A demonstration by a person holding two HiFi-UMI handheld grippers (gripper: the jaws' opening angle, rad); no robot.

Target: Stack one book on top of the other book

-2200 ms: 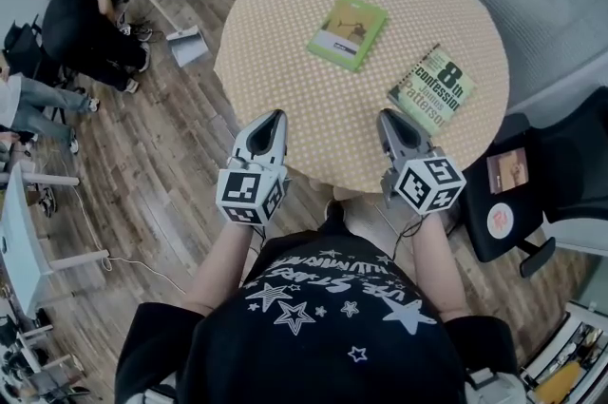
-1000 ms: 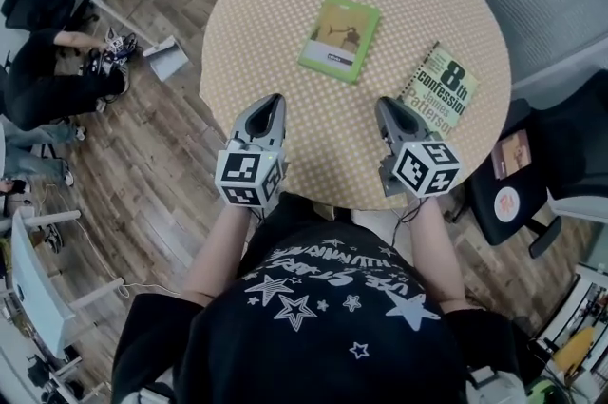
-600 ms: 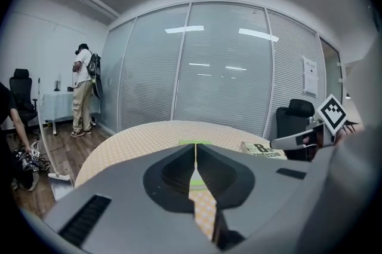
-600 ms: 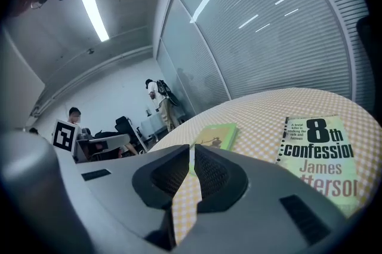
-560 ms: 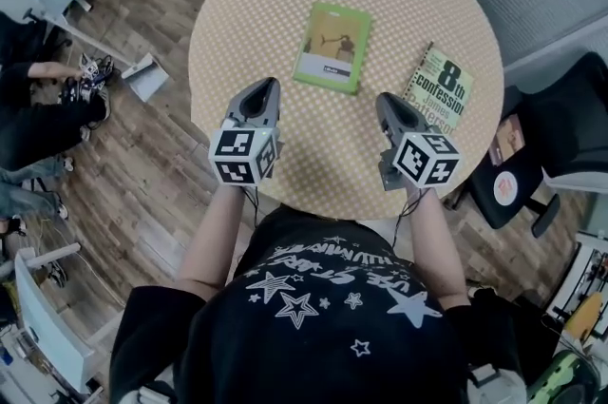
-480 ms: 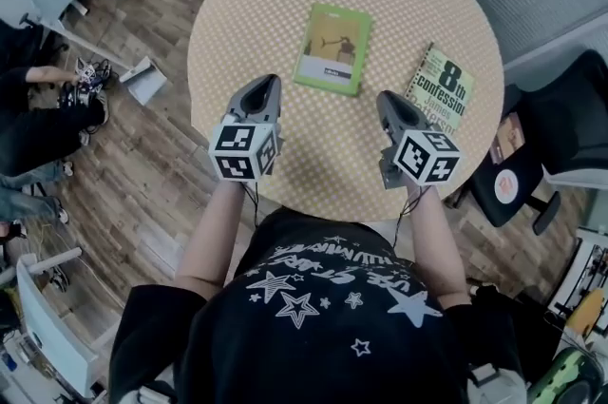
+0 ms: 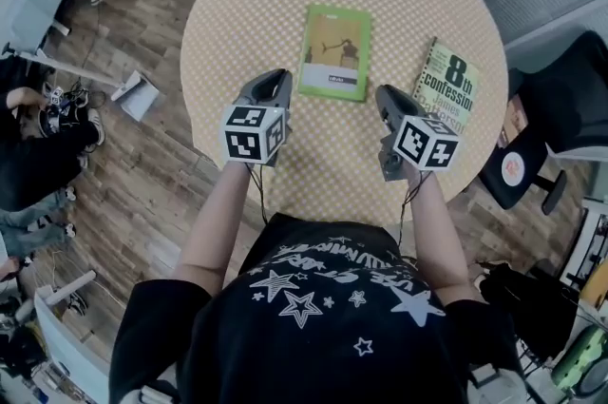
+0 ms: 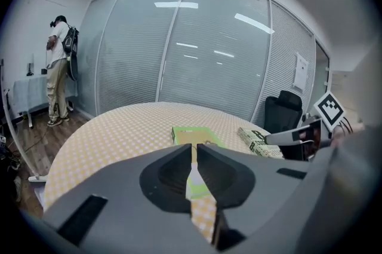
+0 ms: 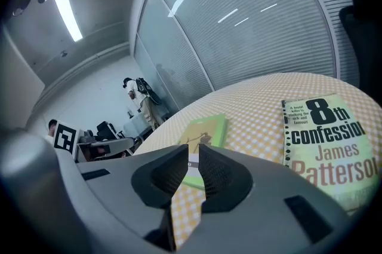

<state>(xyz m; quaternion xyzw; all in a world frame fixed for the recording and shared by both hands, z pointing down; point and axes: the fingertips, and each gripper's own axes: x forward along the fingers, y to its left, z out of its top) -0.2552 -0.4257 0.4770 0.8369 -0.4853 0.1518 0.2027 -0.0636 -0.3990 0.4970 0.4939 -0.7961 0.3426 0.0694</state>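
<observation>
A green book (image 7: 335,51) lies flat near the middle of the round checked table (image 7: 256,3); it also shows in the left gripper view (image 8: 194,136) and the right gripper view (image 9: 206,130). A white "8th confession" book (image 7: 452,89) lies at the table's right, large in the right gripper view (image 9: 331,142). My left gripper (image 7: 275,81) hovers just left of the green book's near corner, shut and empty. My right gripper (image 7: 385,95) sits between the two books, near the white book's left edge, also shut with nothing in it.
A black office chair (image 7: 560,122) stands right of the table. A dustpan (image 7: 136,95) lies on the wooden floor at the left, with seated people further left. A person (image 8: 58,67) stands by the glass wall beyond the table.
Both grippers have moved forward over the table and dipped lower. The left one has come up beside the green book, the right one up to the white book. Both stay shut.
</observation>
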